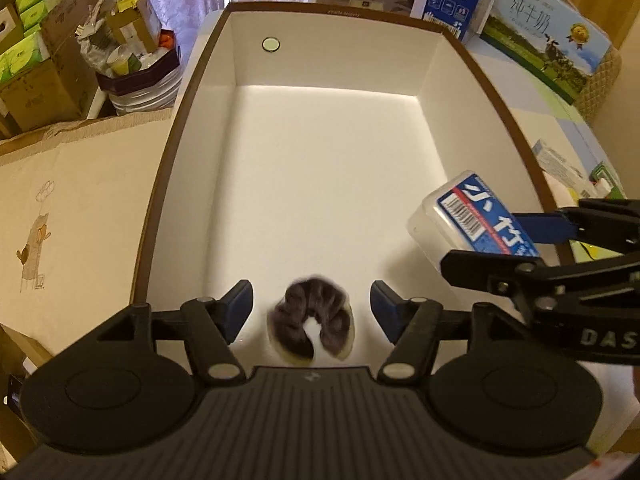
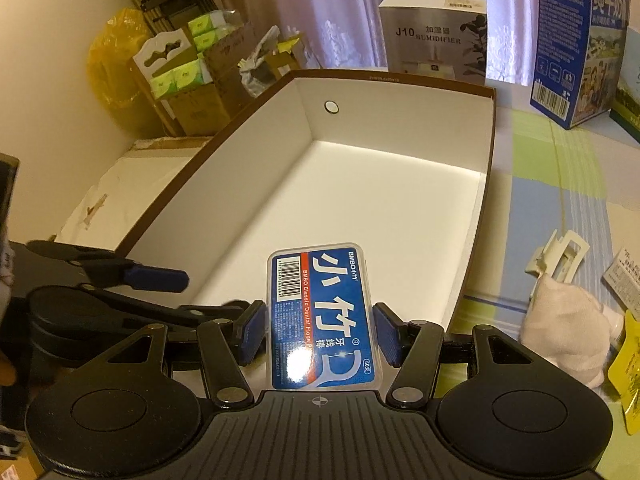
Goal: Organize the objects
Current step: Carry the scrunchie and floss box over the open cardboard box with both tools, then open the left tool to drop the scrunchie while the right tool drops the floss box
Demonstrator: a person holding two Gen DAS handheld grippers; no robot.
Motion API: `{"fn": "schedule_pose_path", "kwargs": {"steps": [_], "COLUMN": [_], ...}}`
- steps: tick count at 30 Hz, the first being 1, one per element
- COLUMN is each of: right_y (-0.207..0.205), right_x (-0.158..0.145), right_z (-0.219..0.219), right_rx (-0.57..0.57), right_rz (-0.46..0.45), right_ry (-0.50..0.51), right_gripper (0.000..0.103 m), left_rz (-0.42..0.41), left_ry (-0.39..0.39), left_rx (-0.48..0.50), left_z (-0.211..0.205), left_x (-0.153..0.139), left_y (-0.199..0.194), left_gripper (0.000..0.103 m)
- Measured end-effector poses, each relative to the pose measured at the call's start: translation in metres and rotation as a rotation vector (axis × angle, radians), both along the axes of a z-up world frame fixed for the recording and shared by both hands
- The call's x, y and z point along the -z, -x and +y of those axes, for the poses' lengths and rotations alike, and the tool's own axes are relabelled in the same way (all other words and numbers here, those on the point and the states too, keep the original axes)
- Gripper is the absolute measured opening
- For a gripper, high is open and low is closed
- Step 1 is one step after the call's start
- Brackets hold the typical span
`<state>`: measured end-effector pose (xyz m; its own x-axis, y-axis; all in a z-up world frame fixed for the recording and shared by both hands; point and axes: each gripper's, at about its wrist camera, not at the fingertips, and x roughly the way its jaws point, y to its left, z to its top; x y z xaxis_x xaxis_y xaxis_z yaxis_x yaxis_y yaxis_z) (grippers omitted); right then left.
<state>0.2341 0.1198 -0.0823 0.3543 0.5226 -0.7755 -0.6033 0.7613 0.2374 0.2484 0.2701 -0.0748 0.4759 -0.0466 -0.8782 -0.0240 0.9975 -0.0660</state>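
A big white box with a brown rim lies open; it also shows in the right wrist view. My left gripper is open over the box's near end. A dark grey scrunchie sits blurred between its fingers, touching neither pad. My right gripper is shut on a clear dental floss box with a blue label, held over the box's near right edge. The floss box and the right gripper's fingers show at the right in the left wrist view.
Humidifier carton and milk cartons stand behind the box. A white hair clip, a white cloth and a yellow packet lie on the mat at right. Cluttered boxes stand at left.
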Motion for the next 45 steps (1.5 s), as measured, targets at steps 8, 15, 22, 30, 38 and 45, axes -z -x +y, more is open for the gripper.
{"fn": "schedule_pose_path", "kwargs": {"steps": [8, 15, 22, 30, 38, 45], "right_y": [-0.002, 0.001, 0.009, 0.025, 0.039, 0.050], "right_x": [0.002, 0.001, -0.011, -0.030, -0.043, -0.045], "right_z": [0.006, 0.004, -0.003, -0.019, -0.040, -0.060], "right_rx": [-0.007, -0.034, -0.039, -0.023, 0.021, 0.056], "right_rz": [-0.031, -0.052, -0.043, -0.039, -0.038, -0.022], "right_ry": [0.041, 0.032, 0.016, 0.004, -0.017, -0.024], "right_gripper": [0.055, 0.068, 0.072, 0.073, 0.073, 0.073], "left_rz": [-0.009, -0.012, -0.024, -0.061, -0.083, -0.079], "left_ry": [-0.040, -0.042, -0.035, -0.023, -0.010, -0.012], "left_rx": [0.003, -0.001, -0.004, -0.006, -0.023, -0.009], "left_z": [0.001, 0.003, 0.003, 0.001, -0.004, -0.019], "left_x": [-0.007, -0.009, -0.017, -0.038, -0.054, -0.056], "left_y": [0.002, 0.005, 0.015, 0.028, 0.041, 0.049], "left_gripper": [0.069, 0.072, 0.078, 0.084, 0.086, 0.086]}}
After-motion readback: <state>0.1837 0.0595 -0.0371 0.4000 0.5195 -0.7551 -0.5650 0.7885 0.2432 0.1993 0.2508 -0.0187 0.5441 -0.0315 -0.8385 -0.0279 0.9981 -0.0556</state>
